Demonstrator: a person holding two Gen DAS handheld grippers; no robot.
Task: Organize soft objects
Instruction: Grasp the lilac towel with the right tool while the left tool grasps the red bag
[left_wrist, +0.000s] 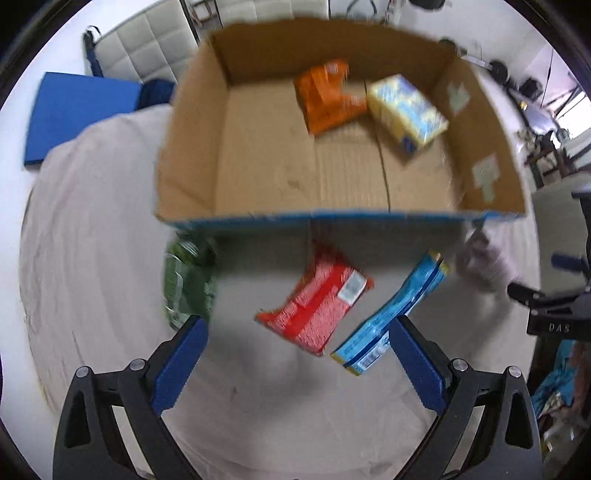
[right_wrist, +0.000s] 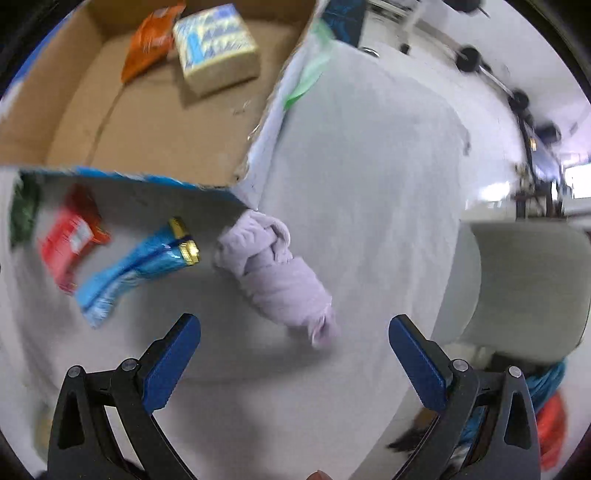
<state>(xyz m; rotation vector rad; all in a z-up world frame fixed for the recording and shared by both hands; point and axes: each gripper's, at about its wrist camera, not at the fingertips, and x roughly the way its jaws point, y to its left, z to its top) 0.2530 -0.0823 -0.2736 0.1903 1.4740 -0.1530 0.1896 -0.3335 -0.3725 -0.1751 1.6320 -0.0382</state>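
Both claws wide apart and empty over the cloth-covered table (right_wrist: 369, 184).

Left gripper (left_wrist: 295, 343) hovers above red packet (left_wrist: 314, 301) and blue packet (left_wrist: 391, 312); only the right gripper (right_wrist: 295, 341) view shows the lilac cloth bundle (right_wrist: 273, 269) clearly (at the cardboard box (right_wrist: 155, 181) corner).

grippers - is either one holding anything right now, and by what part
Nothing is held. The left gripper is open above the red packet, and the right gripper is open near the rolled lilac cloth, touching neither.

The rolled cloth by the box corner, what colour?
Pale lilac rolled cloth; clearest in the right wrist view.
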